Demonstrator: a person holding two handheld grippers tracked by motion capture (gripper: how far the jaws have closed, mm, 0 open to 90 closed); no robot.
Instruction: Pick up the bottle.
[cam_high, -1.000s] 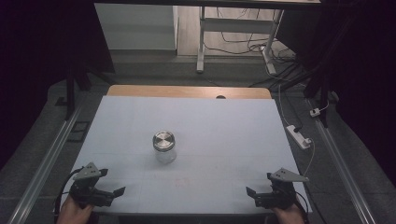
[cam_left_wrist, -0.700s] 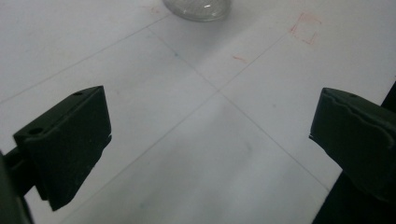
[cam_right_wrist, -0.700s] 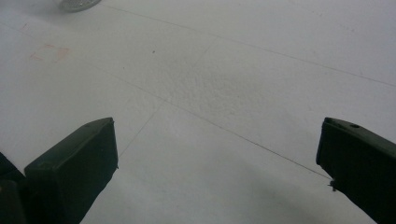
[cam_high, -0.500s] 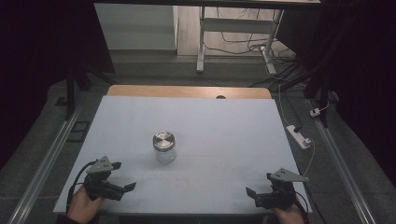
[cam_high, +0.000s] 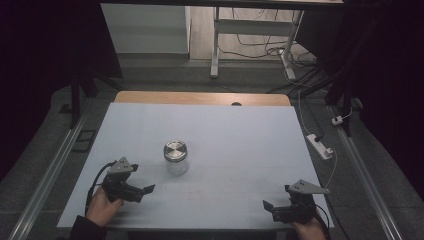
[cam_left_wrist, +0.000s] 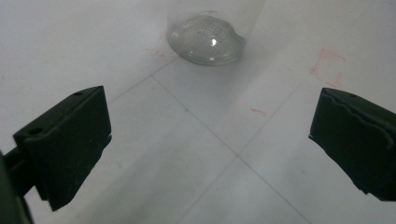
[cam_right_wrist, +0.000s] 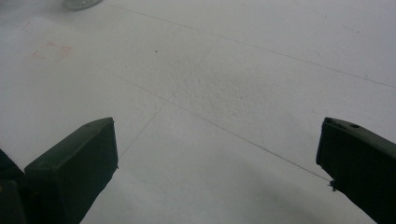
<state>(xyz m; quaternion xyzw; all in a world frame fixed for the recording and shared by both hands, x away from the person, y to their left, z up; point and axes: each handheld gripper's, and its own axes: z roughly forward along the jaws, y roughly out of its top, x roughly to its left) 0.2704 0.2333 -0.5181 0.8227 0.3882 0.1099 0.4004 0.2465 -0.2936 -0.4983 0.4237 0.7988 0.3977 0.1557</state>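
A clear glass jar (cam_high: 176, 157) with a silver metal lid stands upright near the middle of the white table (cam_high: 240, 140). My left gripper (cam_high: 145, 190) sits low at the front left, open, its jaws pointing toward the jar a short way off. In the left gripper view the jar's base (cam_left_wrist: 207, 39) shows ahead, beyond the wide-apart black jaws with nothing between them. My right gripper (cam_high: 267, 207) rests at the front right corner, open and empty. The jar's base (cam_right_wrist: 80, 3) peeks in at the top left of the right gripper view.
The table's far edge is a bare wooden strip (cam_high: 200, 98) with a small dark hole. A white power strip (cam_high: 320, 146) lies on the floor to the right. Metal rails (cam_high: 45, 175) run along both sides. Faint red marks (cam_left_wrist: 327, 56) stain the table surface.
My left gripper has moved forward and to the right, toward the jar. The right gripper and the jar have stayed where they were.
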